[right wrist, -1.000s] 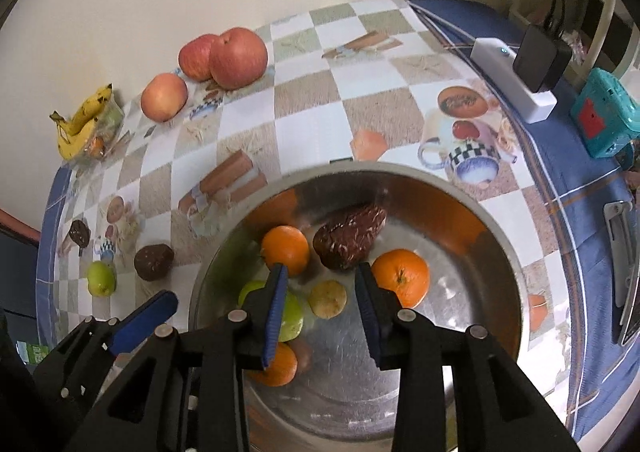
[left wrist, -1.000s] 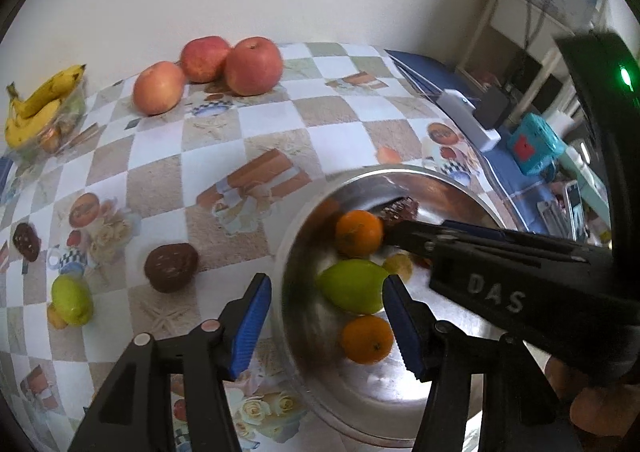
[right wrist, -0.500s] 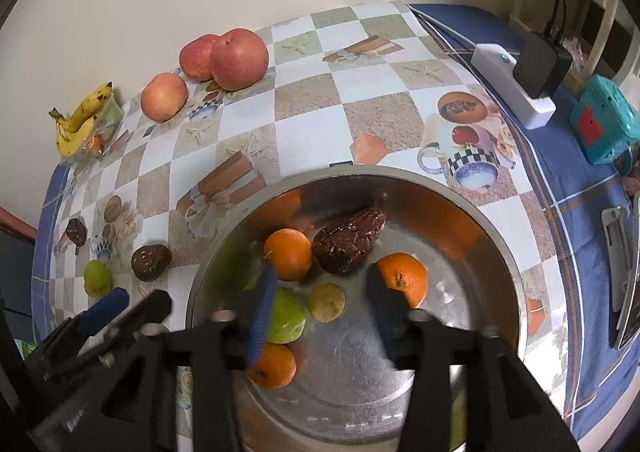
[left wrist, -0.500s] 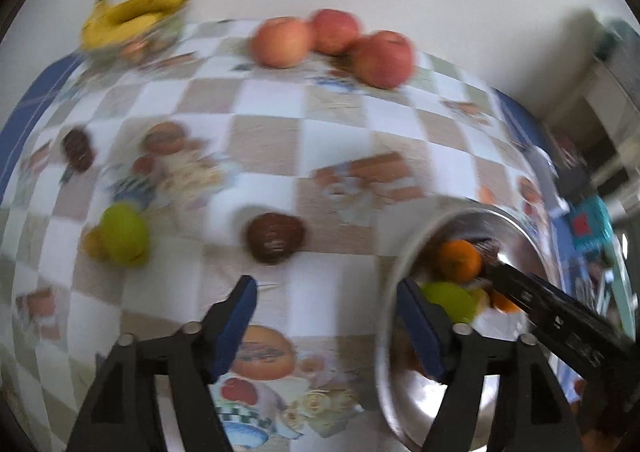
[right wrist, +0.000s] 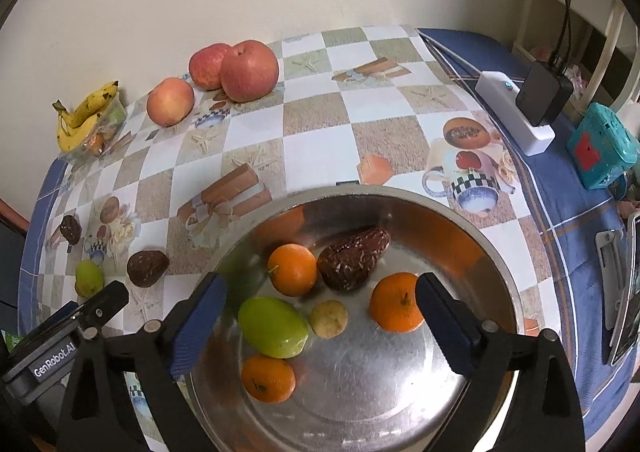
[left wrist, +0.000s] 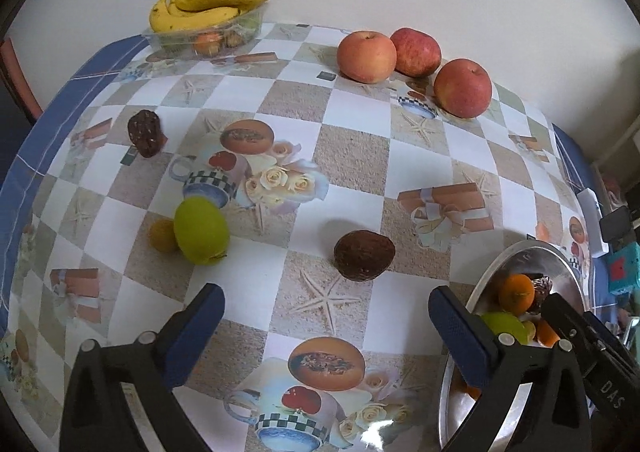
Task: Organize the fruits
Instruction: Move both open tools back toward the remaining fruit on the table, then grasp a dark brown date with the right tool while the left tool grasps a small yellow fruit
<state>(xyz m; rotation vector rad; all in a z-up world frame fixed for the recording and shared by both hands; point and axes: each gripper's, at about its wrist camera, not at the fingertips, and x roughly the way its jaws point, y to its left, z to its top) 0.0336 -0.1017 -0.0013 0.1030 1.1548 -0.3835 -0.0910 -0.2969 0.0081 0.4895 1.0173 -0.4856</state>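
My left gripper [left wrist: 324, 312] hangs over the tablecloth, jaws opening wide, nothing between them. Just ahead of it lies a brown fruit [left wrist: 364, 255]. Further left sit a green fruit [left wrist: 201, 230], a small yellow fruit [left wrist: 162, 236] and a dark brown fruit [left wrist: 146, 127]. My right gripper [right wrist: 320, 300] stands above the steel bowl [right wrist: 400, 196], jaws opening, gripping nothing. In the bowl lie three oranges [right wrist: 292, 270], a green fruit [right wrist: 273, 326], a small yellow fruit [right wrist: 329, 318] and a brown textured fruit [right wrist: 354, 260].
Three apples [left wrist: 415, 51] stand by the back wall. Bananas [left wrist: 208, 6] rest on a clear tray at the far left corner. A white power strip [right wrist: 516, 112] and a teal box [right wrist: 600, 144] sit right of the bowl. The left gripper's body [right wrist: 72, 336] shows beside the bowl.
My left gripper swung from over the bowl to the left, over the tablecloth, and its jaws spread. The right gripper stayed over the bowl and its jaws widened.
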